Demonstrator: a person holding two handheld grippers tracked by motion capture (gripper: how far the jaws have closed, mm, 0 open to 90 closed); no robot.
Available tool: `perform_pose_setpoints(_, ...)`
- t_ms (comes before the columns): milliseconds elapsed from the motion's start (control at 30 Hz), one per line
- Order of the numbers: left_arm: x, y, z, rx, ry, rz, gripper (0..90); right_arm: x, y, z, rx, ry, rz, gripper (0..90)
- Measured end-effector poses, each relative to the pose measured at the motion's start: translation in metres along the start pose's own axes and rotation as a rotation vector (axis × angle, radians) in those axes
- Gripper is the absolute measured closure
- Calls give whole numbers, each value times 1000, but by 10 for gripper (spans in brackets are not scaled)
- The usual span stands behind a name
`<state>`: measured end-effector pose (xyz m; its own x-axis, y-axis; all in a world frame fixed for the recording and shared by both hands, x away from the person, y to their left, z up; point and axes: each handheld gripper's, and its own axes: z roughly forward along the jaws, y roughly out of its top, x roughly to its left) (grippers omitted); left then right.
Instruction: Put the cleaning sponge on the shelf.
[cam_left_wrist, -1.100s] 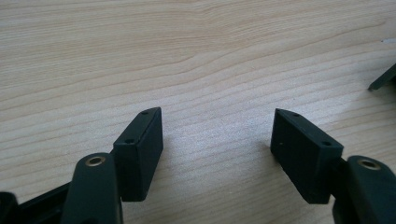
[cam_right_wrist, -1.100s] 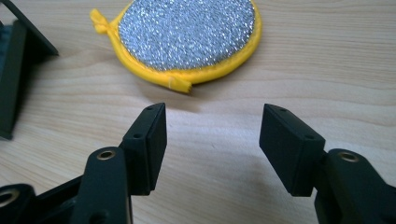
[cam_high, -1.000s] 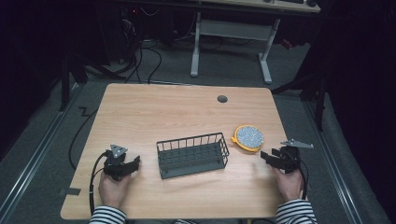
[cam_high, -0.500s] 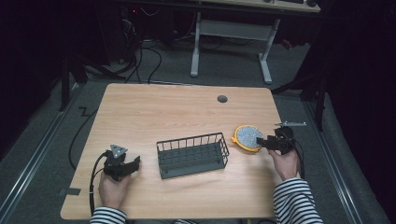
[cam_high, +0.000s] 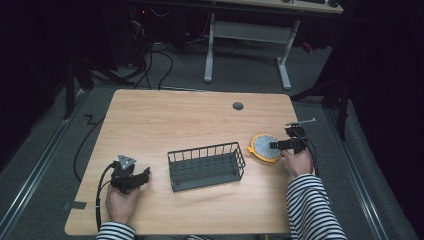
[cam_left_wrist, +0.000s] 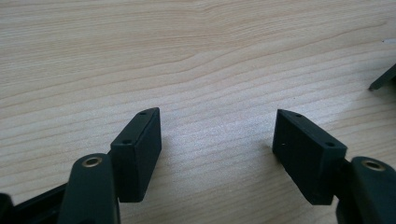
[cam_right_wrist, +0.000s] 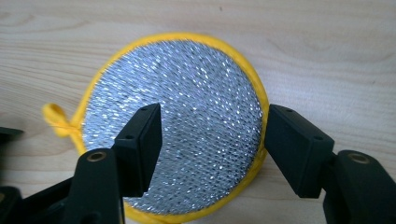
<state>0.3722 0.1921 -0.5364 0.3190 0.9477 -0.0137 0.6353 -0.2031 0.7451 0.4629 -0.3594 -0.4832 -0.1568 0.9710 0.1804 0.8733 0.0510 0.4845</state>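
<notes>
Scouring pad (cam_high: 264, 147), round, with a glittering silver mesh face, a yellow rim and a small yellow loop at one edge, lies flat on the wooden table (cam_high: 200, 115) near its right edge, just right of the dark wire basket (cam_high: 206, 166) and apart from it; the right gripper (cam_high: 274, 145) reaches over the pad from the right, held level in the person's right hand (cam_high: 298, 161), a striped sleeve (cam_high: 312, 207) behind it; in the right gripper view (cam_right_wrist: 212, 140) its jaws stand wide apart over the mesh, one above the middle of the pad and one at the yellow rim, pressing on nothing; they have just been opening, with the pad beneath them and nothing pinched between them; whether the tips touch the mesh I cannot tell. The left gripper (cam_high: 145, 175) rests on the table at the near left, well apart from the basket, in the left hand (cam_high: 120, 202), a grey three-cornered plate (cam_high: 126, 161) on top; in the left gripper view (cam_left_wrist: 217, 140) its jaws gape over bare wood grain, empty; a dark corner of the basket (cam_left_wrist: 384, 78) shows at the right edge.
</notes>
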Motion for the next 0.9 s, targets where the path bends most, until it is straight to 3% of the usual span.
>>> perform_pose_setpoints(133,0,0,0,0,1,1,334,-3,1,6,15,16,15,358)
perform_pose_setpoints(267,0,0,0,0,1,1,334,-8,2,10,66,39,54,369)
perform_pose_setpoints(333,0,0,0,0,1,1,334,-11,3,11,85,62,78,405)
perform_pose_setpoints(467,0,0,0,0,0,1,334,-12,3,11,97,72,81,514)
perform_pose_setpoints(633,0,0,0,0,0,1,333,-15,2,9,83,95,77,668)
perform_pose_setpoints(667,0,0,0,0,0,1,332,-16,1,8,60,110,78,736)
perform_pose_setpoints(900,0,0,0,-1,-4,-2,330,-13,0,3,30,106,50,796)
